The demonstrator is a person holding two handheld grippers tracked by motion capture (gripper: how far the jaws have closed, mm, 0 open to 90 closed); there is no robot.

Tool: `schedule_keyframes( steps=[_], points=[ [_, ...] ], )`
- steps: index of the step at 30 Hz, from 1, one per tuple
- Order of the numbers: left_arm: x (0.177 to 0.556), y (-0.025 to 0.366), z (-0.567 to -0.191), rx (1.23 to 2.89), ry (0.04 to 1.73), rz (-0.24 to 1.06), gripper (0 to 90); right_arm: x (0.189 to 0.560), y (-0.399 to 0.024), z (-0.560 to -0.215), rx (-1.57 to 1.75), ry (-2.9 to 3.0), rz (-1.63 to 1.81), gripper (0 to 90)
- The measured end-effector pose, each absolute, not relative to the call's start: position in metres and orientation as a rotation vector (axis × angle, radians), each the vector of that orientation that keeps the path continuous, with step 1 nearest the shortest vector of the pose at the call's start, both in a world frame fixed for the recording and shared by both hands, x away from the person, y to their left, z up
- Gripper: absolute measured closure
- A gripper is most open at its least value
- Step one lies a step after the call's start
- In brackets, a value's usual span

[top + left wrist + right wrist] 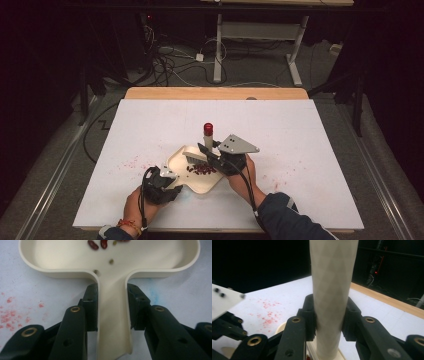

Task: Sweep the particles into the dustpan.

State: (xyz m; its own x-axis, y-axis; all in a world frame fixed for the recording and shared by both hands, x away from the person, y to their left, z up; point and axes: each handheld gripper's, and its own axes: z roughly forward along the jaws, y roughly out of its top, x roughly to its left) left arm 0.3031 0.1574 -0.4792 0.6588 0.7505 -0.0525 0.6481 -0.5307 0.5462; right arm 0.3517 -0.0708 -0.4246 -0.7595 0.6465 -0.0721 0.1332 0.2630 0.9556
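A cream dustpan [176, 157] lies on the white table near its front middle, with several dark red beans [201, 170] in its tray. My left gripper [177, 188] is shut on the pan's handle [112, 322], one jaw on each side of it, and a few beans [93, 245] lie just ahead in the tray. My right gripper [208, 150] is shut on the cream handle [332, 277] of a brush. The brush head [193, 156] rests in the pan beside the beans. The handle's red-capped end [208, 128] sticks up beyond the jaws.
Faint red stains [132, 162] speckle the white tabletop left of the pan. A wooden strip [215, 93] runs along the table's far edge. Beyond it on the floor are cables and the legs of another desk [218, 50].
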Motion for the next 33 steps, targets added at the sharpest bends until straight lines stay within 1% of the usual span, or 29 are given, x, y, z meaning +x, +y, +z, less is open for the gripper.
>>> schedule_keyframes(
  steps=[8, 15, 22, 23, 25, 33],
  points=[
    [0.304, 0.158, -0.478, 2.363, 1.054, 0.269, 63.6, 0.342, -0.063, -0.423, 0.653, 2.110, 1.524, 70.2],
    [0.303, 0.160, -0.476, 2.375, 1.037, 0.274, 63.5, 0.341, -0.072, -0.415, 0.659, 2.069, 1.546, 70.3],
    [0.301, 0.161, -0.475, 2.388, 1.028, 0.276, 63.6, 0.340, -0.094, -0.398, 0.670, 1.995, 1.595, 70.3],
    [0.299, 0.162, -0.474, 2.397, 1.018, 0.273, 63.6, 0.339, -0.106, -0.392, 0.676, 1.984, 1.580, 70.3],
    [0.297, 0.163, -0.473, 2.403, 1.011, 0.267, 63.6, 0.339, -0.116, -0.390, 0.685, 1.972, 1.565, 70.3],
    [0.285, 0.164, -0.469, 2.438, 0.961, 0.244, 63.6, 0.351, -0.153, -0.397, 0.789, 1.914, 1.441, 70.2]
  ],
)
